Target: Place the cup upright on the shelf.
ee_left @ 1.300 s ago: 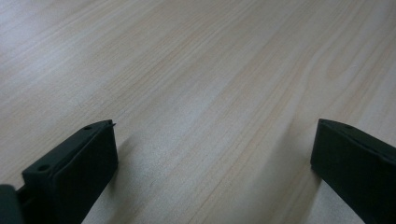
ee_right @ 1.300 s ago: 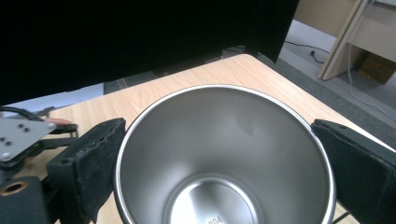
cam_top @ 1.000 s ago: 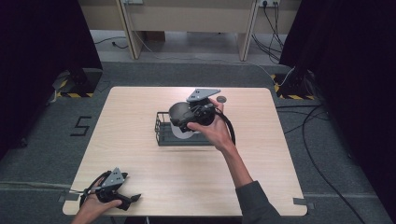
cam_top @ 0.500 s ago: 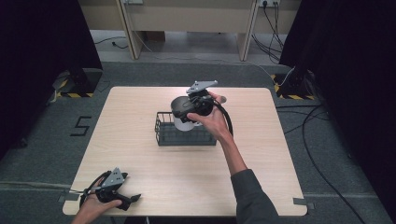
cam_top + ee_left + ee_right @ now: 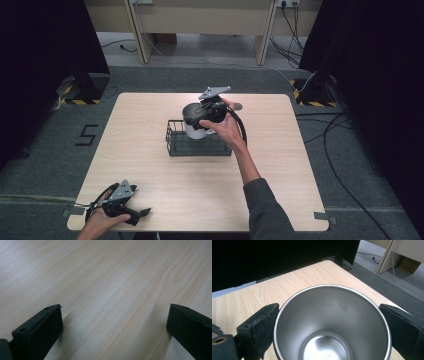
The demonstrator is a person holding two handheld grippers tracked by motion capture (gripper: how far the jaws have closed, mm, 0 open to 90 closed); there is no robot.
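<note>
My right gripper [image 5: 199, 120] is shut on a steel cup [image 5: 193, 131], held over the back part of a black wire basket [image 5: 176, 148] in the middle of the table. In the right gripper view the cup [image 5: 332, 322] opens toward the camera and is bare inside. One black pad [image 5: 260, 325] presses its rim on the left, another on the right. My left gripper [image 5: 141, 214] rests near the table's front left corner. Its jaws stand wide apart over bare wood [image 5: 113, 315].
A small grey disc [image 5: 238, 106] lies on the light wooden table [image 5: 300, 175] just behind the right hand. Dark curtains flank the table, and cables run over the grey floor at the right. Desk legs stand beyond the far edge.
The right hand has carried the cup a little toward the far side of the table, staying over the basket. The left gripper has kept still.
</note>
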